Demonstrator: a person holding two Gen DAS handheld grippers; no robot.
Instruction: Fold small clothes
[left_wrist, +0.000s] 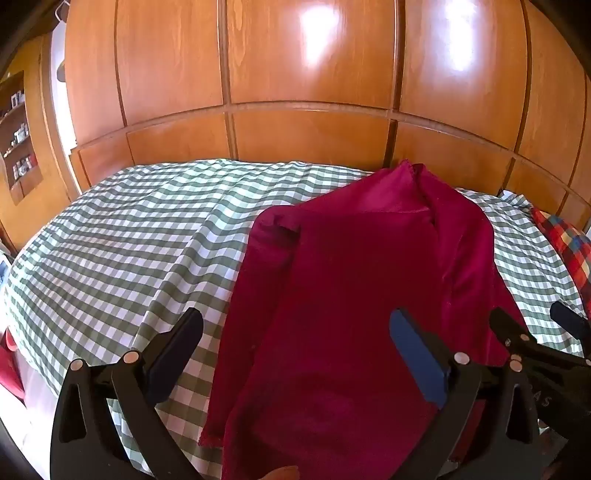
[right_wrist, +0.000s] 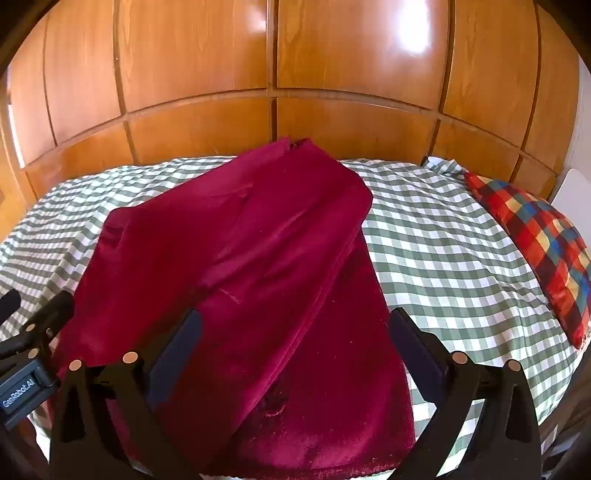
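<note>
A dark red velvet garment (left_wrist: 351, 280) lies on the green-and-white checked bed cover (left_wrist: 122, 243), partly folded lengthwise, one side laid over the middle. It also shows in the right wrist view (right_wrist: 251, 266) on the cover (right_wrist: 443, 251). My left gripper (left_wrist: 295, 332) is open and empty, its fingers spread above the garment's near left part. My right gripper (right_wrist: 295, 332) is open and empty above the garment's near end. The right gripper shows at the right edge of the left wrist view (left_wrist: 535, 328); the left gripper shows at the left edge of the right wrist view (right_wrist: 33, 306).
A wooden wardrobe wall (left_wrist: 306, 92) stands behind the bed. A red, blue and yellow checked pillow (right_wrist: 535, 251) lies at the bed's right end. Shelves with small items (left_wrist: 18, 136) are at the far left.
</note>
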